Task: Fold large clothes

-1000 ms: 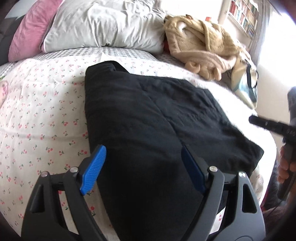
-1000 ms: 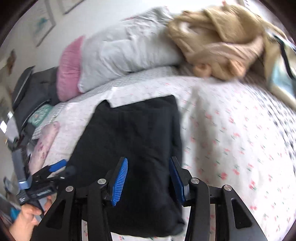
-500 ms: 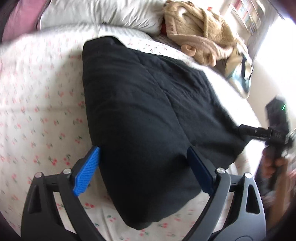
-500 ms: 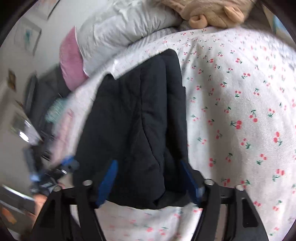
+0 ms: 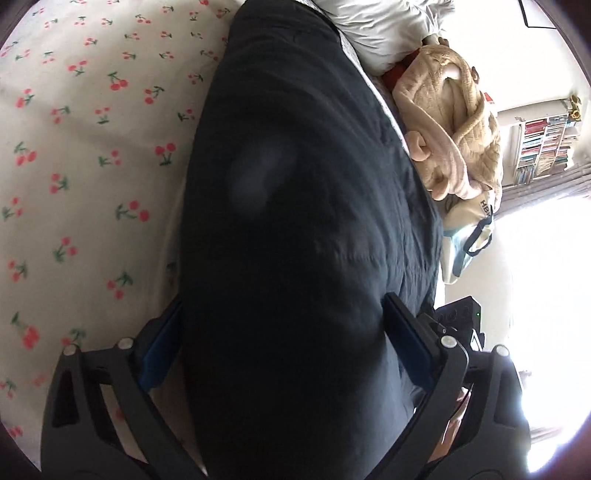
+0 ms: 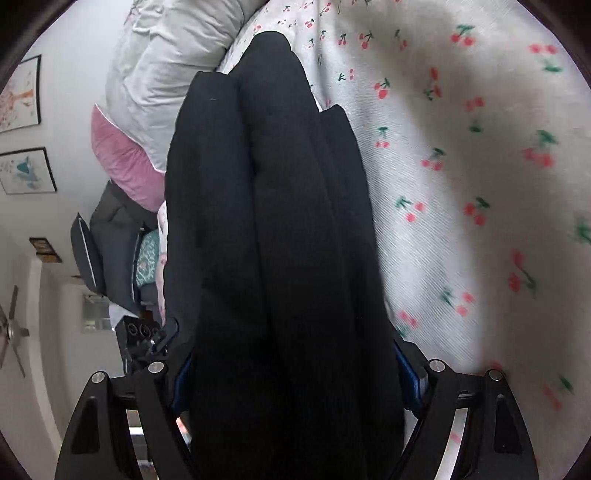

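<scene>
The black left gripper with blue pads [image 5: 284,354] and black right gripper [image 6: 295,373] both hold their jaws spread wide, fabric filling each gap.

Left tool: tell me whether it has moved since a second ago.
Yes. The left tool has advanced over the black garment, toward the white pillow; its wide-open fingers now straddle the cloth.

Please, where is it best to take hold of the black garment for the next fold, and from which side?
Likely the near end of the black garment, one corner per claw, coming from the foot of the bed. It lies lengthwise away from both cameras, and its near edge already sits between the open fingers of the left claw and right claw.
</scene>
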